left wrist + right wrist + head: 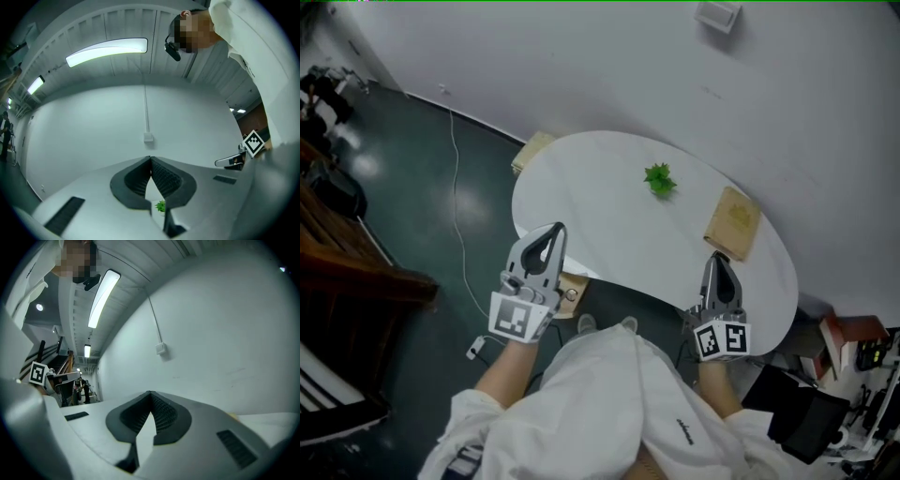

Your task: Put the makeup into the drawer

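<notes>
The left hand-held gripper (553,231) and right hand-held gripper (713,259) are both clenched tight, holding nothing. The flat tan box (732,223), maybe the makeup, lies near the right one. Closed jaws could bump it off the edge. The white oval desk (581,187) stands on a dark green floor (441,206) by a white wall (581,56).

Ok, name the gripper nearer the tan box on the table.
The right gripper, just short of the tan box; the left gripper is at the table's opposite edge.
</notes>
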Tool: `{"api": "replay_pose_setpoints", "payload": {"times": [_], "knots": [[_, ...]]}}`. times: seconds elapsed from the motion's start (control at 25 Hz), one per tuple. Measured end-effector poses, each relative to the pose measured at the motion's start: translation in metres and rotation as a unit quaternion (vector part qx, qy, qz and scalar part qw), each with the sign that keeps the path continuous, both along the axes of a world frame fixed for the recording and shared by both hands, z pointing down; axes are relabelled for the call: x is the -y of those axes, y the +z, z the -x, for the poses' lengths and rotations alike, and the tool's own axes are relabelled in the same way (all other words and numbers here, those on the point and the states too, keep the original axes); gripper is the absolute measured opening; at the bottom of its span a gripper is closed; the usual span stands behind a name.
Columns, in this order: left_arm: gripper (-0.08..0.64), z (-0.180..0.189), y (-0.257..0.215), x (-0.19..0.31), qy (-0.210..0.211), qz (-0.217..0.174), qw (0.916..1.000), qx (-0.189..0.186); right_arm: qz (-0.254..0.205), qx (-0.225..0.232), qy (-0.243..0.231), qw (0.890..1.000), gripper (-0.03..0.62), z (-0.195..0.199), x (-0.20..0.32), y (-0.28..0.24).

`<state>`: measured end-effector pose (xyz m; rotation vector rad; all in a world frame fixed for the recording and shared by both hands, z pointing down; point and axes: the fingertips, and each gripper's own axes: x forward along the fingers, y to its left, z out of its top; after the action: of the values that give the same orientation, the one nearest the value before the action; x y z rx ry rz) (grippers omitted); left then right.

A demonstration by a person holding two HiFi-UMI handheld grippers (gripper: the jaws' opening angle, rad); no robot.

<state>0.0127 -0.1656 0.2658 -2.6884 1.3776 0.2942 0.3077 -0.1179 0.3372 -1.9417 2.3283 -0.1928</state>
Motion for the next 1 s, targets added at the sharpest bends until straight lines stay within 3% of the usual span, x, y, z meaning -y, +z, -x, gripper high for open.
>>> {"api": "replay_pose_setpoints", "payload": {"times": [0.32,0.6,1.0], "knots": [[0.026,0.02,-0.021,0.002,-0.025,-0.046,0.9986,-0.007,-0.047,-0.02,0.05,0.997,0.017,-0.042,-0.01,-0.037],[0.026,0.027,-0.021,0.007,-0.041,-0.044,0.9981,0.012,-0.052,-0.019,0.074,0.996,0.017,-0.065,-0.012,-0.042],[0.026,0.013,-0.016,0.006,-0.027,-0.035,0.9988,0.019,-0.044,-0.012,0.071,0.996,0.017,-0.062,-0.01,-0.035]]}}
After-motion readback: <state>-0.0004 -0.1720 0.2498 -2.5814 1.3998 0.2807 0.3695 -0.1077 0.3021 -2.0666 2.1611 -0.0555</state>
